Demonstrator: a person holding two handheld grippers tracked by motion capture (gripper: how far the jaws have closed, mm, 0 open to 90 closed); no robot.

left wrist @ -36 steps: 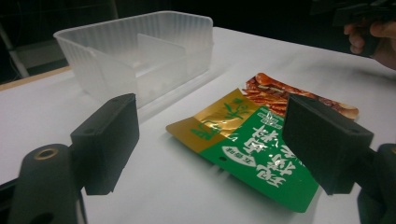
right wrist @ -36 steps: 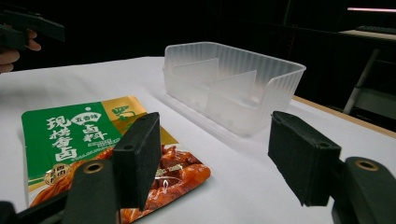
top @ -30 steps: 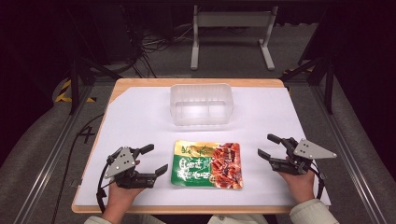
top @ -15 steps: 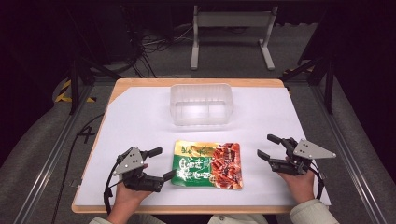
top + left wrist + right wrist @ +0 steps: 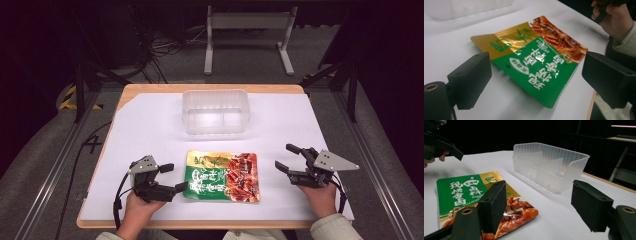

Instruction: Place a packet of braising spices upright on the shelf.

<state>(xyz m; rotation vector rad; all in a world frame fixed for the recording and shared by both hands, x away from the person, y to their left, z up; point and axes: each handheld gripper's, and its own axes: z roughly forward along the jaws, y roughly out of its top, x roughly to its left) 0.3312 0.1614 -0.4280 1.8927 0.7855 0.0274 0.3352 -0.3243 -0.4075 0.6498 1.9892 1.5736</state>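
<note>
Two grippers rest low at the near edge of the white-covered table [image 5: 150,125], one in each of the person's hands, with a flat snack packet [image 5: 222,176] lying between them. The packet, green and gold at its left end and printed with reddish meat at its right, sits face up on the white sheet, just in front of a clear plastic container [image 5: 216,111] with dividers inside.

The left gripper [image 5: 175,177] is right at the packet's left edge, one jaw tip nearly touching the corner. Its jaws have just been opening and now stand wide apart; in the left gripper view the packet [image 5: 536,67] lies beyond them, flat on the table, not pinched.

The right gripper [image 5: 287,157] sits apart from the packet's right side. Its jaws have been easing open too and hold nothing; through the right gripper view the container [image 5: 549,166] stands past them, the packet [image 5: 474,197] partly behind one jaw.
</note>
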